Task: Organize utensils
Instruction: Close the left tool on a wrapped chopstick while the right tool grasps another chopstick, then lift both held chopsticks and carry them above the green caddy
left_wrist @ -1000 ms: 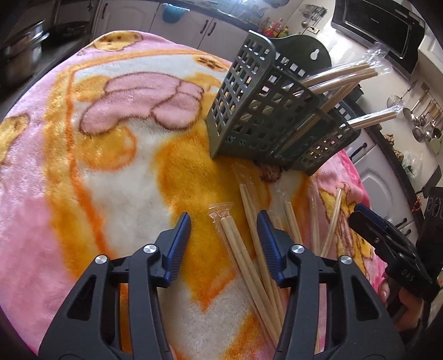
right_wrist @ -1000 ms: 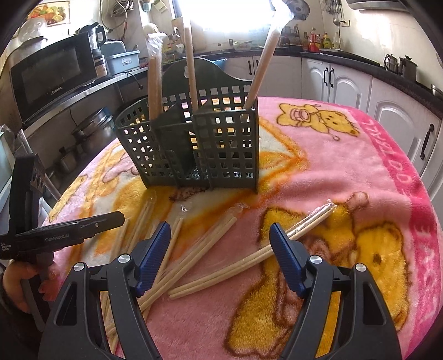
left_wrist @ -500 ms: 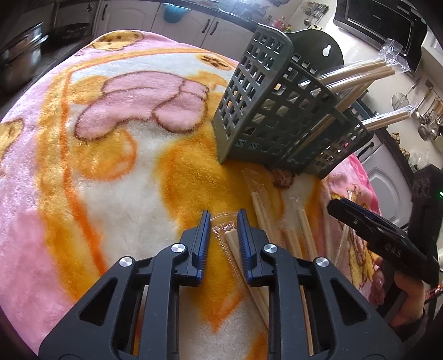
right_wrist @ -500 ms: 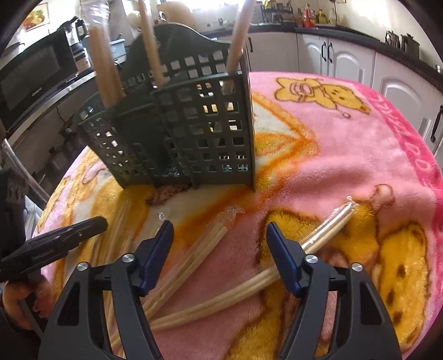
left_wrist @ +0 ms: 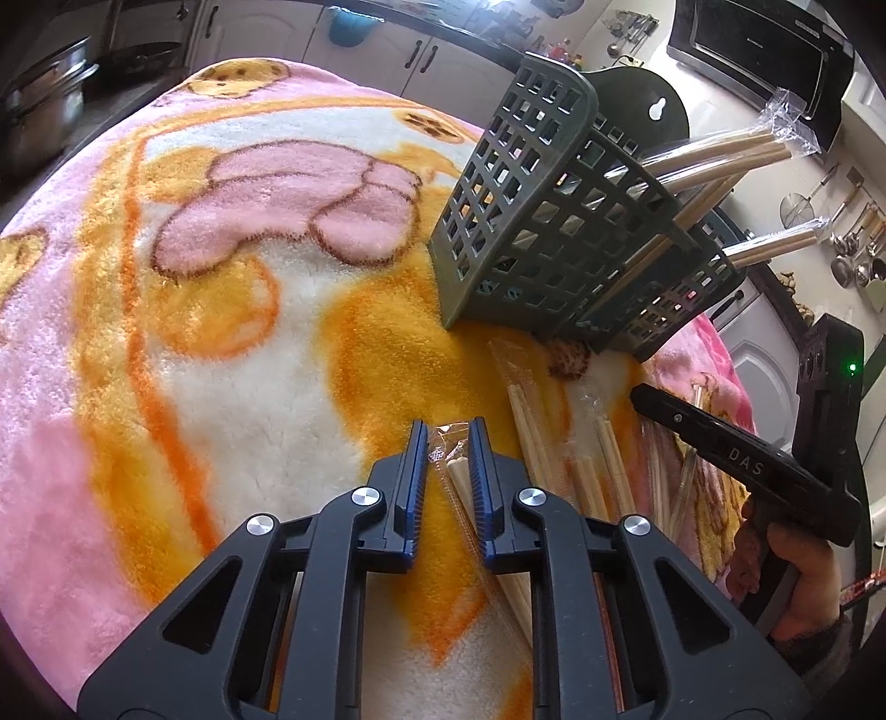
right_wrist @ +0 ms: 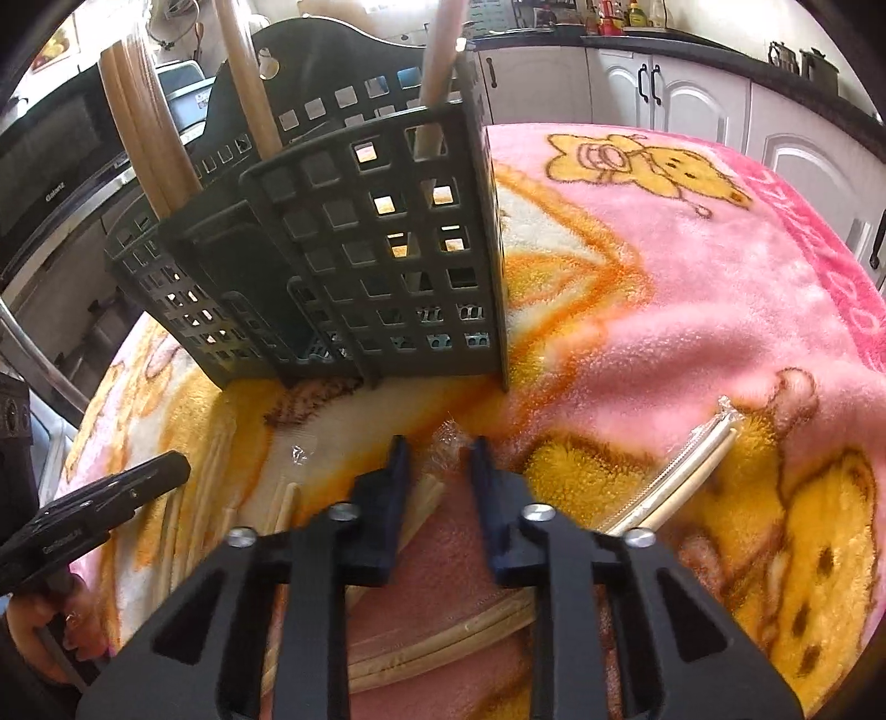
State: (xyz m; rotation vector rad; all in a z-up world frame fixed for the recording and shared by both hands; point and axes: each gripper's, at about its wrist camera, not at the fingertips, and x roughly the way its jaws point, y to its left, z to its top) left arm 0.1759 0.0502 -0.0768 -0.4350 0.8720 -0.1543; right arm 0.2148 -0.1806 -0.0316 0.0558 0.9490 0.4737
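Observation:
A dark green grid utensil basket [left_wrist: 531, 221] [right_wrist: 387, 249] stands on the pink and orange blanket, with several wrapped chopstick pairs [left_wrist: 714, 149] upright in it. More wrapped pairs lie loose on the blanket [left_wrist: 531, 426] in front of it. My left gripper [left_wrist: 447, 443] is low over the blanket, its jaws closing on the tip of one wrapped pair [left_wrist: 458, 479], which fills the narrow gap. My right gripper [right_wrist: 440, 454] is also closing, with the tip of another wrapped pair [right_wrist: 432, 490] between its fingers and against the left one. A further pair [right_wrist: 681, 476] lies to its right.
The blanket [left_wrist: 194, 360] covers a round table with dark edges all around. Kitchen counters, cabinets and a microwave [left_wrist: 758, 39] ring it. A person's hand [left_wrist: 792, 559] holds the right tool at the left view's right edge. Hanging ladles [left_wrist: 847, 243] are on the wall.
Both pairs of jaws have narrowed from wide apart to a slim gap around chopstick tips. The right gripper moved forward and down toward the basket. The left gripper stayed in place.

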